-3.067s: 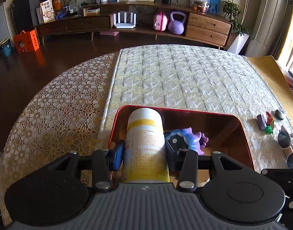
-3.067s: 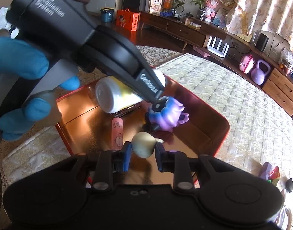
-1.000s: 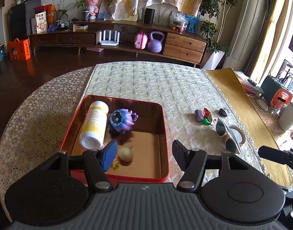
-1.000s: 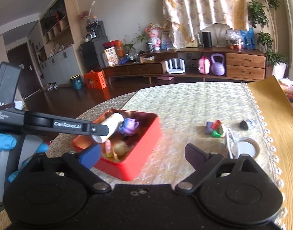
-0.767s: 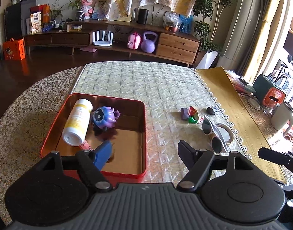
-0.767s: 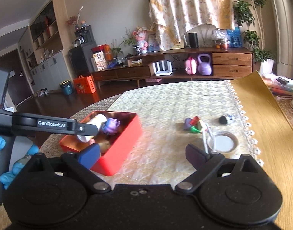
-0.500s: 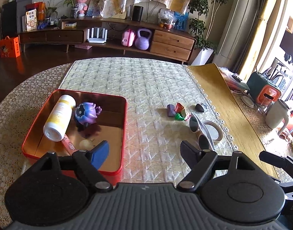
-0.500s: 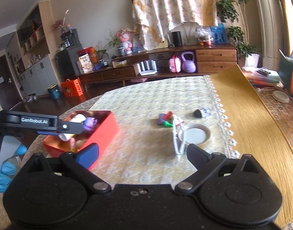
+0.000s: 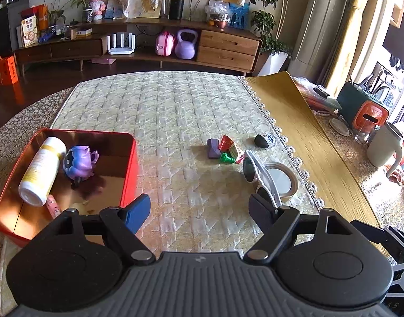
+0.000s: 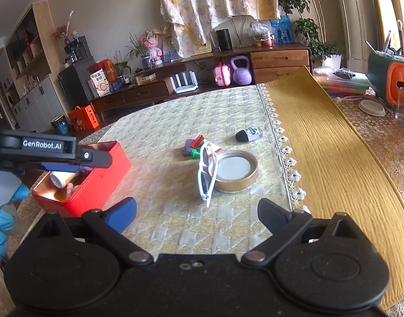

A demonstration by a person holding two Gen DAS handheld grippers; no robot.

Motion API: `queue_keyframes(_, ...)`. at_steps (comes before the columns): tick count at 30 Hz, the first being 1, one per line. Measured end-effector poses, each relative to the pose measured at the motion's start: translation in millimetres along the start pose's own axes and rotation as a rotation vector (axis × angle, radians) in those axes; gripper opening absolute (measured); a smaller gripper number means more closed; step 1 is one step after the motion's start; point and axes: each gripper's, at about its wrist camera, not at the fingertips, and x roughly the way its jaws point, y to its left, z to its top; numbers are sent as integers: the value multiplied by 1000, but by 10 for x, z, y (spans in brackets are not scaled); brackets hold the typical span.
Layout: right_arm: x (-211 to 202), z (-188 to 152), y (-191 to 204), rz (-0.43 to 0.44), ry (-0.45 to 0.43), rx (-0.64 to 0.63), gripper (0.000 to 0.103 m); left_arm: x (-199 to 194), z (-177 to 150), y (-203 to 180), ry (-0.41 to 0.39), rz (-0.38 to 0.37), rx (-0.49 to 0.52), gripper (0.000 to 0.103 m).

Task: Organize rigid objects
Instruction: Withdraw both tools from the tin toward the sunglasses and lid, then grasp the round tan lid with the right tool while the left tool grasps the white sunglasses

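The left hand-held gripper (image 9: 199,210) hangs over the counter (image 9: 175,111) with its jaws spread wide and nothing between them; the right hand-held gripper (image 10: 196,212) is likewise wide apart and empty. In the right wrist view the left tool's black arm reaches in from the left edge, bearing white lettering that reads "GenRobot.AI", with a blue-gloved hand (image 10: 1,224) below it.

A red tin tray (image 9: 133,158) sits on the left of the quilted cloth. Inside it lie a white bottle with a yellow band (image 9: 42,170) on its side, its printed label too small to read, a purple toy figure (image 9: 80,162) just beside it, and a pink tube (image 9: 53,208) near the front wall.

Well apart to the right, out on the cloth, are white sunglasses (image 10: 208,173) leaning against a round gold-rimmed lid (image 10: 235,173). Just behind them sits a cluster of small pieces: a purple block (image 9: 213,148), a red piece (image 9: 225,142) and a green one (image 9: 226,158). Farther right lies a small dark object with a blue-and-white label (image 9: 265,140), possibly a cap; its print is unreadable.
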Motion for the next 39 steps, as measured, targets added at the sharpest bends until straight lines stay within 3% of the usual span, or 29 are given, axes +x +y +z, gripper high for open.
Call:
queue_keyframes(13,301,131,-442,-77,31,-42,98,699,338,-501,83,-19,57,81)
queue_keyframes(19,528,172,-484,-75,62,-134,95,1067,424,-683,127,-2,60,81)
queue_keyframes(27,822,216,-418,-57,65,-275,91,1477,527,-700,171,38,13,81)
queue_keyframes(39,1184,229,-358,-27,83,-371,87,1744,465,-632,208,14,-23,78)
